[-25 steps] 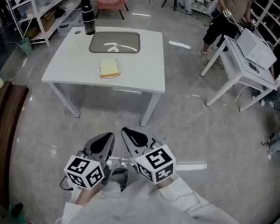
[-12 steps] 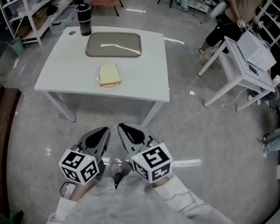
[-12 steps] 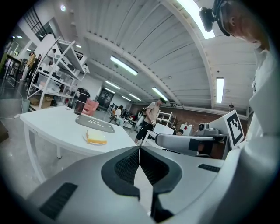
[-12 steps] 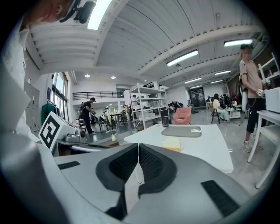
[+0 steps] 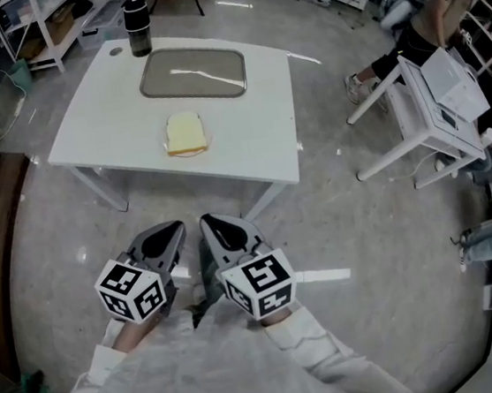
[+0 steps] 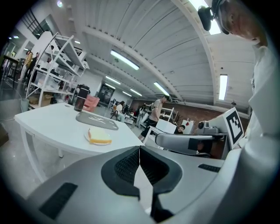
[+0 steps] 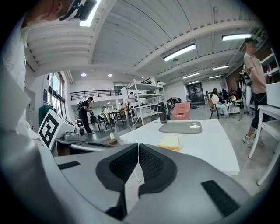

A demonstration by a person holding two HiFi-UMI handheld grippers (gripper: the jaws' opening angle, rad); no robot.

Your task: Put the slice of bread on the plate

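Observation:
A pale yellow slice of bread [image 5: 185, 134] lies on a small plate [image 5: 189, 151] near the middle of the white table [image 5: 256, 136]. The left gripper view shows the bread [image 6: 99, 136] far ahead; the right gripper view shows the bread [image 7: 169, 141] beyond the jaws too. Both grippers are held close to the person's body, well short of the table. My left gripper [image 5: 169, 233] is shut and holds nothing. My right gripper [image 5: 210, 225] is shut and holds nothing as well.
A grey tray [image 5: 192, 72] with a white utensil lies behind the bread. A dark bottle [image 5: 136, 21] stands at the table's far left corner. A second white table [image 5: 435, 106] and a person [image 5: 423, 9] are at the right. Shelving [image 5: 38, 21] stands far left.
The table has come closer and lower in the head view as the person steps towards it. Both grippers stay shut and keep their place near the body.

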